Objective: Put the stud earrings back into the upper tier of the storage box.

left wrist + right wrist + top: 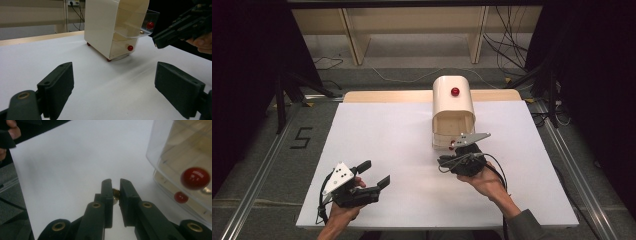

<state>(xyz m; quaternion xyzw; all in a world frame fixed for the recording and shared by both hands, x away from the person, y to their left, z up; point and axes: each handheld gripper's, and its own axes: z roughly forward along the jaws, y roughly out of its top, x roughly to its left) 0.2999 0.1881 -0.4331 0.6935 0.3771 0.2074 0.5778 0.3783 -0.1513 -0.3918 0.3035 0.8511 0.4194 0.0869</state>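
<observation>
Landmark: a cream bread-bin-shaped box (453, 107) with a rounded top stands toward the far side of the white bench (387, 150), its open front facing the person.

Left hand-held gripper (374, 174): well apart from the box, toward the near left of the bench. Its two black jaws stand wide apart with nothing between them, and its own view looks across bare bench toward the box.

Box front: a clear curved lid (143, 23) is swung up and carries a red knob (150, 25). Below it sits a clear drawer front with a second, smaller red knob (130, 48).

Right hand-held gripper (451, 161): just in front of the box, near its lower front edge. In its own view the jaws are almost together, a narrow gap left, with a small brass-coloured part (115, 192) between them. Whether that part is a held thing or a piece of the tool cannot be told.

Key relation: the box lies just ahead of the right hand-held gripper, which is far nearer than the left. The lower knob is the closest handle, so a drawer pull looks likely.
</observation>
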